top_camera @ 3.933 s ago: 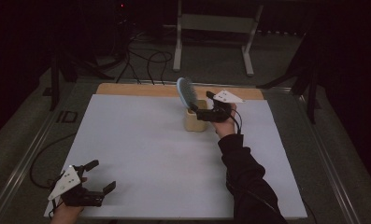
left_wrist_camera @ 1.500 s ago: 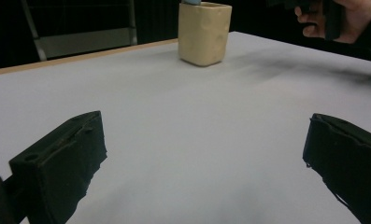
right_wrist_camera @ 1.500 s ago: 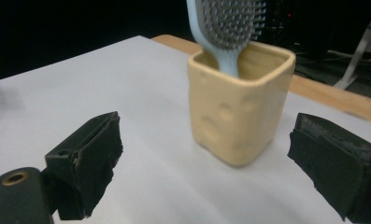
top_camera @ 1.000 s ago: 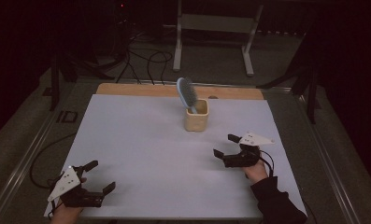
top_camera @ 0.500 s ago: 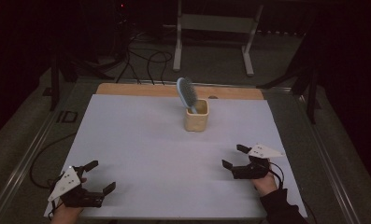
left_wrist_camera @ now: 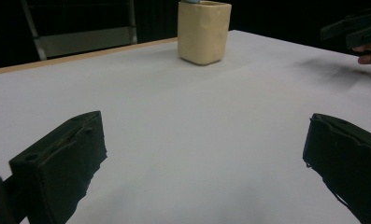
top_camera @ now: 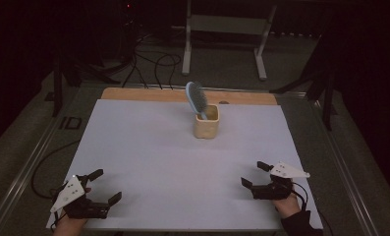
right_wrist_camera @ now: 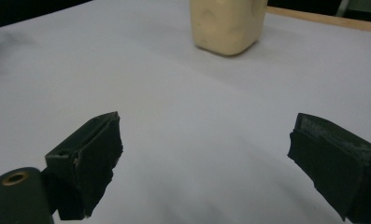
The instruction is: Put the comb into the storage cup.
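Cream-coloured cup (top_camera: 206, 122), just the one, sits toward the far middle of the white table (top_camera: 148, 147) with one grey hairbrush (top_camera: 196, 98) standing in it, bristle head up. My two grippers are both down at the near edge, left gripper (top_camera: 103, 186) and right gripper (top_camera: 255, 174), jaws spread wide, gripping nothing, well apart from that cup.

The table (top_camera: 148, 147) had a matt white sheet, wood showing along its far edge. The cup (top_camera: 206, 122) looked smooth, perhaps glazed ceramic. The claws' black pads (right_wrist_camera: 87, 156) looked rough and rubbery.
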`<state>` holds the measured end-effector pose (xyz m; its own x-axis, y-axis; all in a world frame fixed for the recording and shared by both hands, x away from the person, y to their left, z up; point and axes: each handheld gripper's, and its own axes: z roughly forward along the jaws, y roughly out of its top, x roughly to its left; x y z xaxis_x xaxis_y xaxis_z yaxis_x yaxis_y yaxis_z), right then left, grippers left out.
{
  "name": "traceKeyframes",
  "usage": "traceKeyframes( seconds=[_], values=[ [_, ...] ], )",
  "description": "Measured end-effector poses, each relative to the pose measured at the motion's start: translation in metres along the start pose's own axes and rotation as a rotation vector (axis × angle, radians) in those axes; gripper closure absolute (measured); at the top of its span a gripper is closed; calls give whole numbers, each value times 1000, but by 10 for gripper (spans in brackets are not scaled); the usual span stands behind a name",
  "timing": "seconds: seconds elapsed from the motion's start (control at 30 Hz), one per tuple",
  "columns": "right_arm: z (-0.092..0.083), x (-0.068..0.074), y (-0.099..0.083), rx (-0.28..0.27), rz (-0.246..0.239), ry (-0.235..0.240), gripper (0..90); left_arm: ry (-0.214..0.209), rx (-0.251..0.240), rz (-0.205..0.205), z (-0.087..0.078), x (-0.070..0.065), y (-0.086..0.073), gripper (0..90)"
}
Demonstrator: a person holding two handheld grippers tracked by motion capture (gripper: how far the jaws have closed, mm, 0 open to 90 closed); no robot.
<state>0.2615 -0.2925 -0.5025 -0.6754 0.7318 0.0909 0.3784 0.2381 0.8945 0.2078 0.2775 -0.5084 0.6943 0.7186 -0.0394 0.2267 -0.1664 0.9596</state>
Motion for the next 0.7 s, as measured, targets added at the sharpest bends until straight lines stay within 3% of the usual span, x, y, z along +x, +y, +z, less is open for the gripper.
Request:
traceKeyframes(
  seconds=[0.17,0.4,0.7],
  values=[
    [-6,3,-9,18,-3,-13,91,0,0,-1,0,0,0,0],
    [-16,7,-18,29,-9,-67,91,-1,0,-2,0,0,0,0],
    [-5,4,-19,38,-20,-74,91,1,3,-3,1,0,-1,0]
  ],
)
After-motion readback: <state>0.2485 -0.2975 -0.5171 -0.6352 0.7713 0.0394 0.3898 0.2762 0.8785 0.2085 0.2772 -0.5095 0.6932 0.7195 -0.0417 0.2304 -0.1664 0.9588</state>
